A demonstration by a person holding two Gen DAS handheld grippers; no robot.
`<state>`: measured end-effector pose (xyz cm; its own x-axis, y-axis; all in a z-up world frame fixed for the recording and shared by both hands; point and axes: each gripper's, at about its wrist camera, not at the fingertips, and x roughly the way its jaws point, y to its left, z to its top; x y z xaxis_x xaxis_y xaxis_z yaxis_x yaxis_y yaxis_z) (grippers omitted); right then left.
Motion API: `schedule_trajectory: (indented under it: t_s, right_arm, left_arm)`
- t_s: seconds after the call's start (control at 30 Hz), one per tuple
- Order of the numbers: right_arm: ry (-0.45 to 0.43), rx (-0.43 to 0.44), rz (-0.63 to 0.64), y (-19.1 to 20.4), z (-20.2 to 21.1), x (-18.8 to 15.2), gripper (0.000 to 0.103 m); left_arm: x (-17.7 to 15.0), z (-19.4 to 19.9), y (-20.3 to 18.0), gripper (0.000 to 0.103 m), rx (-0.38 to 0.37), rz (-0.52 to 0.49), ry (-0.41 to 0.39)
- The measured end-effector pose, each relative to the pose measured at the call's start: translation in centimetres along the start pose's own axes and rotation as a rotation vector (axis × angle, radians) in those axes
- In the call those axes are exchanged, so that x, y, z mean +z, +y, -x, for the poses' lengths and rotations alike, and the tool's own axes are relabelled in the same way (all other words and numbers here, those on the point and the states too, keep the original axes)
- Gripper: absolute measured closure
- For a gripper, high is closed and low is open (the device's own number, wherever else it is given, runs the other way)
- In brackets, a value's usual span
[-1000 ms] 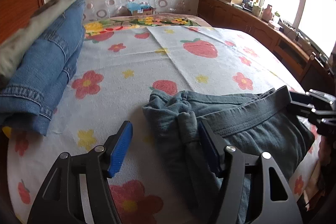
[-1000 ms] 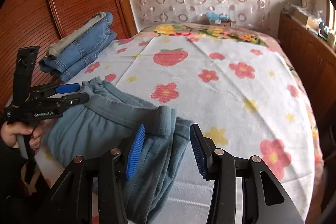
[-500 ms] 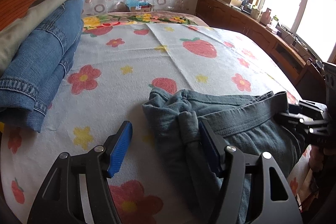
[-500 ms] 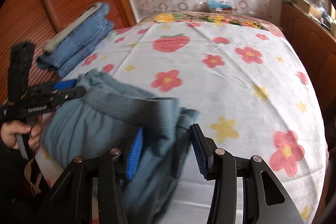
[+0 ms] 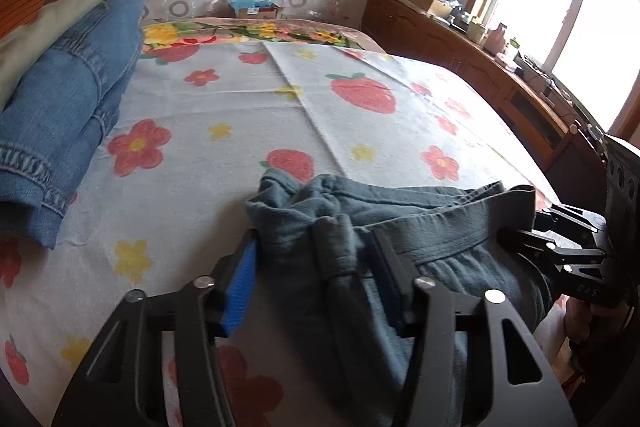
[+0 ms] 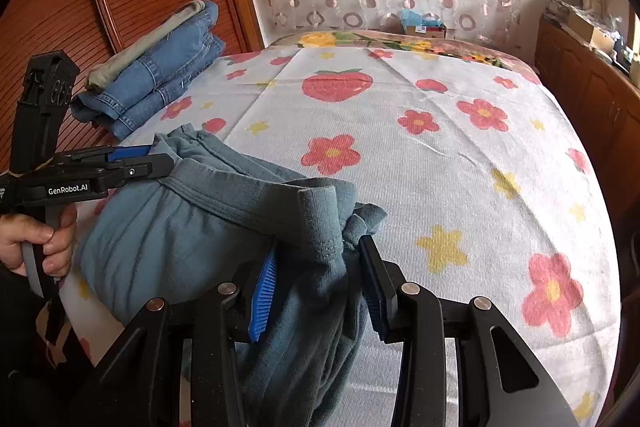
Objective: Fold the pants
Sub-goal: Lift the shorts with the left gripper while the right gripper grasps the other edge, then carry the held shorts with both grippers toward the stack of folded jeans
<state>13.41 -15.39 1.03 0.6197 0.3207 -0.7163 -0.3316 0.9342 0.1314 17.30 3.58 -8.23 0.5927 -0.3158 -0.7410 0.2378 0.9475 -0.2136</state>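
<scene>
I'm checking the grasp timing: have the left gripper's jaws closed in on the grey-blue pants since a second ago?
Yes. The left gripper has just been closing around the grey-blue pants waistband, which is bunched between its jaws.

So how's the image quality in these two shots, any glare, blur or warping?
Left wrist view: the window is blown out white, and the bed bulges from fisheye warping. Right wrist view: even light, no glare, sharp on the grey pants, dark corners.

Pants legs run off the lower picture edge behind the gripper frames. Denim stack cropped at left edge. Sideboard clutter too small to identify.
</scene>
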Motion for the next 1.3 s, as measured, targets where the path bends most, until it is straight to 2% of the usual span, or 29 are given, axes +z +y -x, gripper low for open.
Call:
schedule_trajectory:
  t_s: [0.1,0.17,0.27,0.6,0.93,1.3]
  right_arm:
    - [-0.003,0.004,-0.009,-0.2,0.1,-0.1,0.064]
    - [-0.003,0.013,-0.015,-0.3,0.2,-0.2,0.081]
    - [-0.003,0.037,-0.022,-0.5,0.3,-0.2,0.086]
    - [-0.065,0.073,-0.037,-0.5,2.0,-0.3,0.091]
    - [-0.172,0.037,0.042,1.2,5.6,1.2,0.092]
    - [-0.263,0.009,0.118,2.6,7.9,3.7,0.093]
  left_arm:
    - [0.1,0.3,-0.4,0.07,-0.005,-0.013,-0.008]
    - [0.2,0.7,-0.5,0.076,-0.013,-0.012,-0.024]
    - [0.2,1.8,-1.0,0.082,-0.037,-0.014,-0.06]
    - [0.5,6.0,-3.7,0.086,-0.043,-0.078,-0.161]
    - [2.1,9.7,-5.7,0.086,-0.043,-0.128,-0.25]
    - [4.4,12.4,-6.1,0.086,0.007,-0.162,-0.328]
